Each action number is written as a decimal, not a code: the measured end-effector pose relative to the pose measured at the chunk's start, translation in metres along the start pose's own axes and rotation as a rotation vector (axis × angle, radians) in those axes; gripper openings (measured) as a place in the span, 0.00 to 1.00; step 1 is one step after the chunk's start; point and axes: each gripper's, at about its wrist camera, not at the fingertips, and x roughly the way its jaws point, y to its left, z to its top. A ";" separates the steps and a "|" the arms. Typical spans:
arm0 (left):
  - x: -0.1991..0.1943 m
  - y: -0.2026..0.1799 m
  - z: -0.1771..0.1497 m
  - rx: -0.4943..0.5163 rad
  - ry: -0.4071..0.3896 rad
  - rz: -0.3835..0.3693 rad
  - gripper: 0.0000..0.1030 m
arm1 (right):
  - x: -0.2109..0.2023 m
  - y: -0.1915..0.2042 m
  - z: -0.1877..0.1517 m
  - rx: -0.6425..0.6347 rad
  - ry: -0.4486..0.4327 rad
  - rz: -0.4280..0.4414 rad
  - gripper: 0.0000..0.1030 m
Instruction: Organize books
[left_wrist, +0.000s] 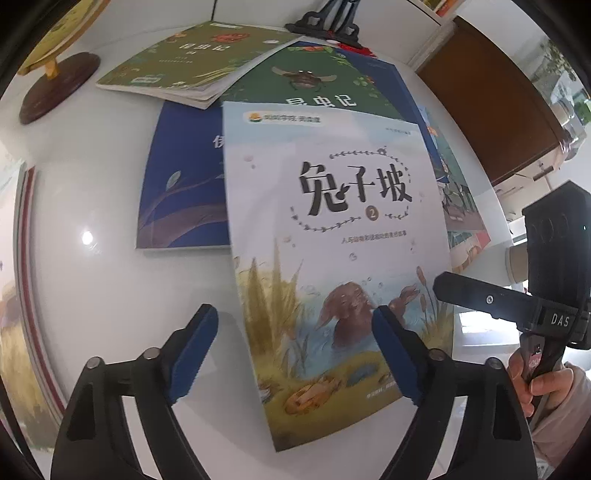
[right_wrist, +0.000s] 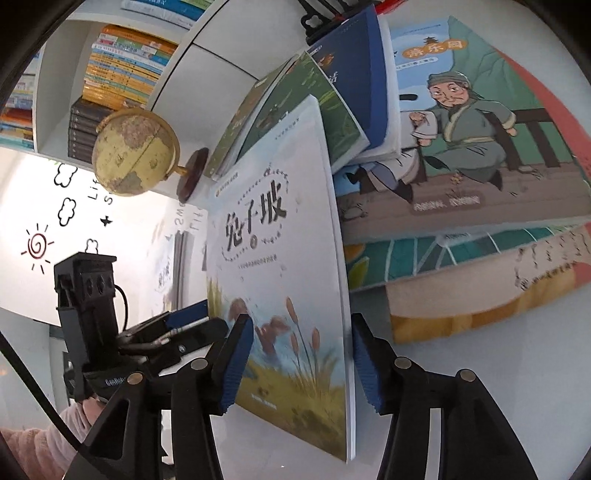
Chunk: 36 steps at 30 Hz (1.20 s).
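Observation:
A pale blue picture book with rabbits in reeds on its cover (left_wrist: 332, 236) lies tilted over a pile of books on the white table (left_wrist: 92, 206). My left gripper (left_wrist: 295, 350) is open, with the book's lower part between its blue pads, one pad (left_wrist: 395, 354) over the cover. In the right wrist view the same book (right_wrist: 280, 266) stands raised on edge between the jaws of my right gripper (right_wrist: 301, 363). The jaws stand apart, with a gap on the right side. The right gripper also shows in the left wrist view (left_wrist: 476, 295).
Under the pale book lie a blue book (left_wrist: 181, 184), a dark green insect book (left_wrist: 314, 85) and an olive green book (left_wrist: 192, 62). A large illustrated book (right_wrist: 472, 140) lies to the right. A globe (right_wrist: 136, 151), a bookshelf (right_wrist: 122, 66) and a wooden cabinet (left_wrist: 491, 103) stand around.

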 end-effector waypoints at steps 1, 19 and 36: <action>0.001 -0.002 0.000 0.006 -0.002 -0.002 0.86 | 0.001 0.000 0.001 0.003 -0.002 0.007 0.50; -0.039 0.007 0.000 -0.034 -0.082 -0.034 0.37 | -0.017 0.021 -0.013 -0.086 -0.018 0.053 0.25; -0.103 0.024 -0.012 -0.006 -0.200 0.030 0.37 | -0.020 0.117 -0.024 -0.386 -0.052 -0.063 0.25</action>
